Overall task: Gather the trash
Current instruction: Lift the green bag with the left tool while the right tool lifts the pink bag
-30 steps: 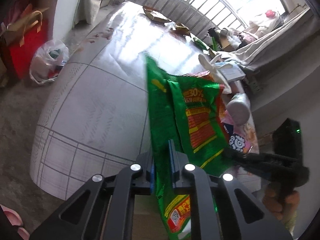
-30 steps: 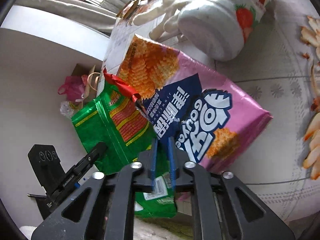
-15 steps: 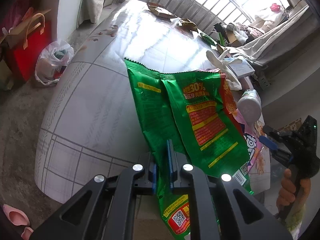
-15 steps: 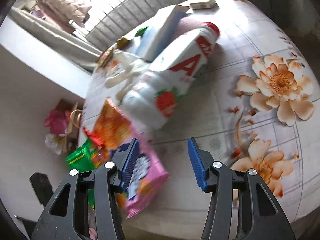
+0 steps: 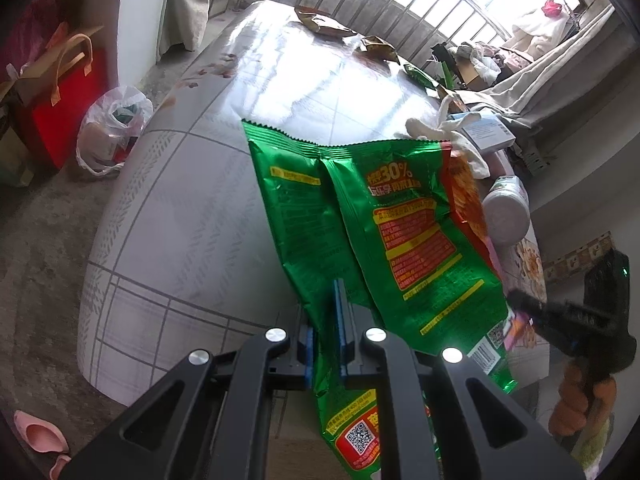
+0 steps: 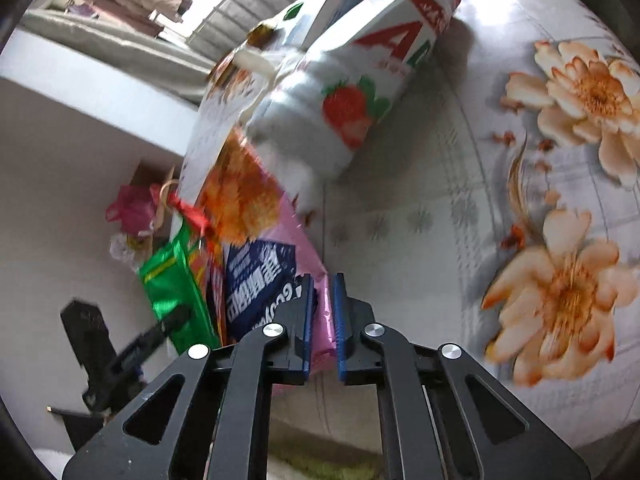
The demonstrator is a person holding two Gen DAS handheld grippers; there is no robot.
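Left gripper [image 5: 325, 316]: blue pads drawn together, clamped on the lower part of a green snack bag [image 5: 360, 216]. The bag rises forward from the jaws, serrated top edge farthest out, printed back panel facing the camera; its bottom hangs below the fingers.

Right gripper [image 6: 322, 312]: pads nearly together, pinching the lower corner of a pink snack bag [image 6: 256, 276]. That bag stands up from the jaws, edge-on to the table.

Ahead of the right gripper: a white strawberry-drink bottle [image 6: 352, 80], lying on its side, red cap pointing away, its base touching the top of the pink bag. Beyond it, a light box, partly hidden.

Right of the right gripper: floral tablecloth [image 6: 560, 240], orange flowers.

Left of the right gripper: the green bag beside the pink one, with the left gripper's black body below it.

Left wrist view only: long table [image 5: 180, 208] with grid-pattern cover running to a barred window; wrappers [image 5: 324, 24] at its far end; white plastic bag [image 5: 114, 128] and red carrier bag [image 5: 68, 100] on the floor to the left; the right hand [image 5: 580, 400] gripping its handle, lower right.

Right wrist view only: bottle label and flower print.
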